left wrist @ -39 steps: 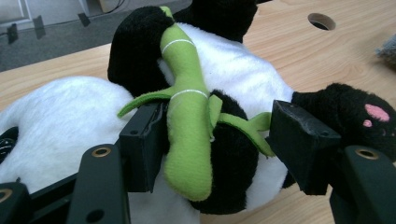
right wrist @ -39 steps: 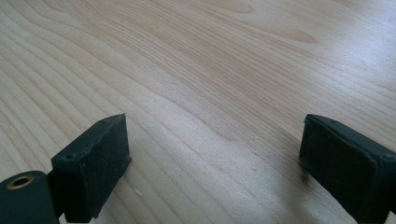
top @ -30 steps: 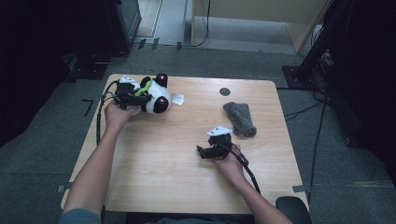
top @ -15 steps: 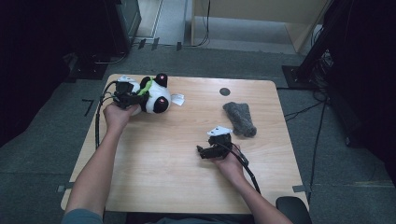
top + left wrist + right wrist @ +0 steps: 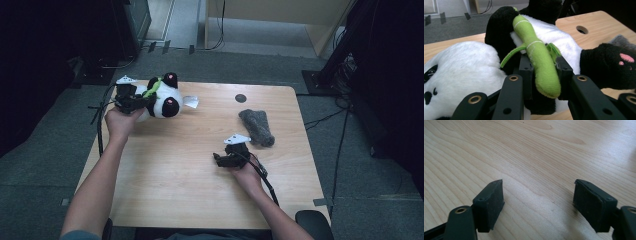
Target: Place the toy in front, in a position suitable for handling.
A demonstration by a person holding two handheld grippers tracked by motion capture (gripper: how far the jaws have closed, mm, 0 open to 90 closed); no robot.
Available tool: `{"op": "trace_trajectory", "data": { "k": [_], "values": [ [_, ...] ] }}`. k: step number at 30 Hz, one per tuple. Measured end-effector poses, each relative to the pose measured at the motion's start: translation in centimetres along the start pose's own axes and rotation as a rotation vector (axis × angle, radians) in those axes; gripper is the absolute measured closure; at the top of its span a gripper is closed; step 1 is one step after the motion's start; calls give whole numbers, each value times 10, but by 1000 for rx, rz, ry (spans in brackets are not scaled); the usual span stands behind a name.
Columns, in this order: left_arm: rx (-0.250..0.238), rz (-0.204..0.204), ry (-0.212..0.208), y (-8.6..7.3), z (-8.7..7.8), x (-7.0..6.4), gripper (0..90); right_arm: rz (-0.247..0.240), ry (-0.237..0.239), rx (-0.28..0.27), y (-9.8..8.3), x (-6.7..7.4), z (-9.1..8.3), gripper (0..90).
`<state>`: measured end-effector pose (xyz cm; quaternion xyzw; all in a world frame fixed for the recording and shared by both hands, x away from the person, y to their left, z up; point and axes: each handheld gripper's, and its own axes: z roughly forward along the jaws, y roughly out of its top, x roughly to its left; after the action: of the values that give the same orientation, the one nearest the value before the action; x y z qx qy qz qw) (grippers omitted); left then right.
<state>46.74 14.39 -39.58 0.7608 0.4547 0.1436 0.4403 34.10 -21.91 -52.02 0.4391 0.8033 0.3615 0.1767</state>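
Left gripper [image 5: 146, 100] clamped on green bamboo stalk [image 5: 539, 56] of plush panda [image 5: 162, 97], far left corner of wooden table [image 5: 170, 185]. Right gripper [image 5: 539, 205], jaws apart and just been closing, nothing between, low over bare wood. Grey sock [image 5: 256, 127] beside it.

My left claw [image 5: 142, 101] is clamped on the panda's green bamboo stalk [image 5: 540, 58] at the far left corner of the surface [image 5: 165, 185], so that corner is blocked by the plush panda [image 5: 162, 100]. A grey sock [image 5: 256, 127] lies near the right edge; a dark hole [image 5: 240, 98] sits by the far edge. My right claw [image 5: 537, 207] has just been narrowing, nothing between its jaws, bare wood under it. The middle, the near edge and the near left corner give free passage.
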Motion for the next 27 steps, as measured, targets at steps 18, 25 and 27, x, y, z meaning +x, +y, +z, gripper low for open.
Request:
{"op": "trace_trajectory", "data": {
  "k": [18,25,27],
  "values": [
    [12,30,-74,5,-9,-51,730,21,14,-45,19,-9,-22,288],
    [15,42,-125,1,-15,-80,729,14,-4,-74,23,-14,-32,297],
    [15,53,-132,-1,-15,-88,729,26,-12,-79,26,-19,-37,304]
  ]
}}
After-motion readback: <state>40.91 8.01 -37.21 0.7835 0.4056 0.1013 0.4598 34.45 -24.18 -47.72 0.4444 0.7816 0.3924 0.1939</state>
